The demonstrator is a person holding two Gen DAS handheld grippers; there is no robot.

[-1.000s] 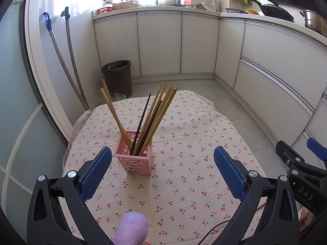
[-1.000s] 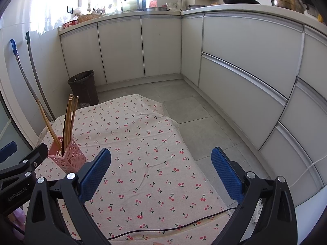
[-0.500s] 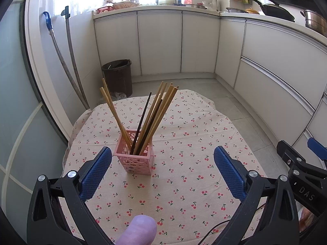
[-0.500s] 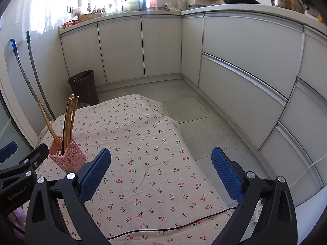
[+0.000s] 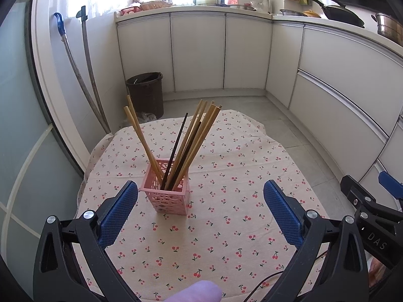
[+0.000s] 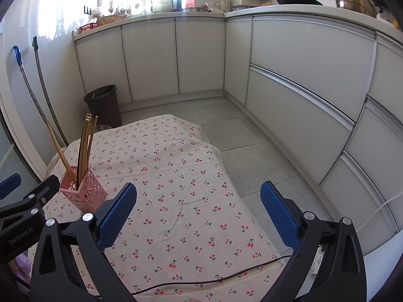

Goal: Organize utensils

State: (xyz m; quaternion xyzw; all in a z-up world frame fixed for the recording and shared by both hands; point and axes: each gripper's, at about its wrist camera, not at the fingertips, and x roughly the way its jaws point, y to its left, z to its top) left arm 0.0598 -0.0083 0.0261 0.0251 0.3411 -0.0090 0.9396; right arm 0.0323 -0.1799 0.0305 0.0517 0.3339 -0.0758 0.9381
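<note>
1. Your left gripper point(image 5: 200, 210) hangs above the near part of the table point(image 5: 252, 166), its blue-padded fingers point(image 5: 118, 214) spread wide with nothing between them.
2. Just ahead of the left pad, there's the pink holder point(image 5: 167, 192), a lattice-sided square cup standing upright on the cherry-print tablecloth point(image 5: 226, 226).
3. The chopsticks point(image 5: 199, 136) are all standing in that holder: a light wooden pair leans off to the left, the main bunch fans up and to the right, and a couple of dark ones sit in among them.
4. Your right gripper point(image 6: 199, 212) is over the right-hand side of the table, fingers point(image 6: 279, 216) just as wide apart and carrying nothing.
5. From the right wrist view, the holder point(image 6: 84, 188) sits far to the left, near the table's left edge, and the tip of your left gripper point(image 6: 30, 201) shows in front of it; whether they touch, you can't tell from here.
6. In the left wrist view, your right gripper point(image 5: 372, 216) pokes in at the far right edge, off the side of the table.
7. A thin black cable point(image 6: 201, 280) trails across the near edge of the cloth, under the right gripper.
8. Beyond the table, a dark waste bin point(image 5: 146, 93) stands on the tiled floor against the white cabinets point(image 5: 196, 52).
9. Two long handles point(image 5: 85, 75) lean against the wall at left.
</note>
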